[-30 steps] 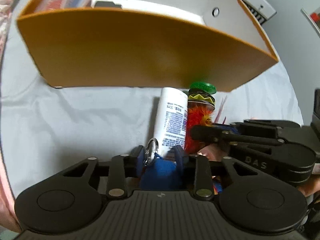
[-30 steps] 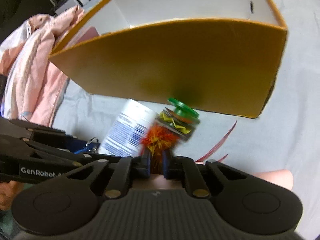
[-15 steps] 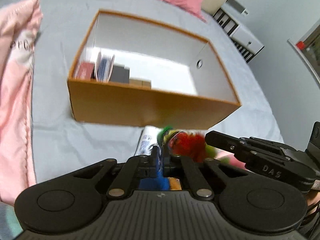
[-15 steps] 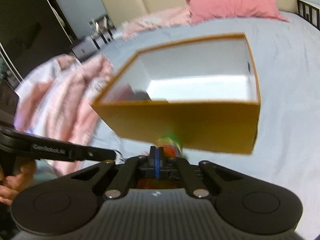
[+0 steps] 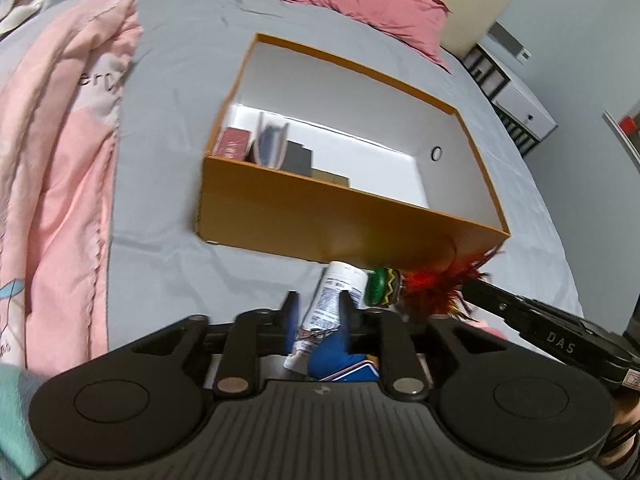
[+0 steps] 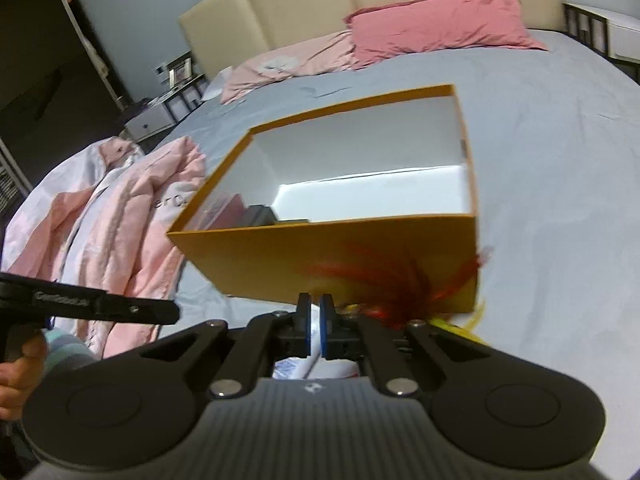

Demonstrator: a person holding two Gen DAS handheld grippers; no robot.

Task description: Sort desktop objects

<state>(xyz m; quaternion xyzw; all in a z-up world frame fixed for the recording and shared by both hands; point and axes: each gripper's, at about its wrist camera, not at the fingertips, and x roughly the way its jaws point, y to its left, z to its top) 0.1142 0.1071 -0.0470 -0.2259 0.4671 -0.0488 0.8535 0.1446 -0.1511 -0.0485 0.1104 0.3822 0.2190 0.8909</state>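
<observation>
The orange box (image 5: 340, 220) hides most of its contents behind its near wall: only the tops of a red packet (image 5: 232, 144), a blurred booklet (image 5: 272, 140) and dark blocks (image 5: 298, 156) show. At lower centre of the left wrist view, the white bottle (image 5: 336, 296) is partly covered by the left hand-held gripper (image 5: 318, 312), and a blue object (image 5: 332, 354) below it cannot be identified. In the right wrist view, red feathers (image 6: 384, 280) are motion-blurred, and their base is hidden behind the right hand-held gripper (image 6: 316, 320). A hand (image 6: 18, 364) is cut off at the left edge.
</observation>
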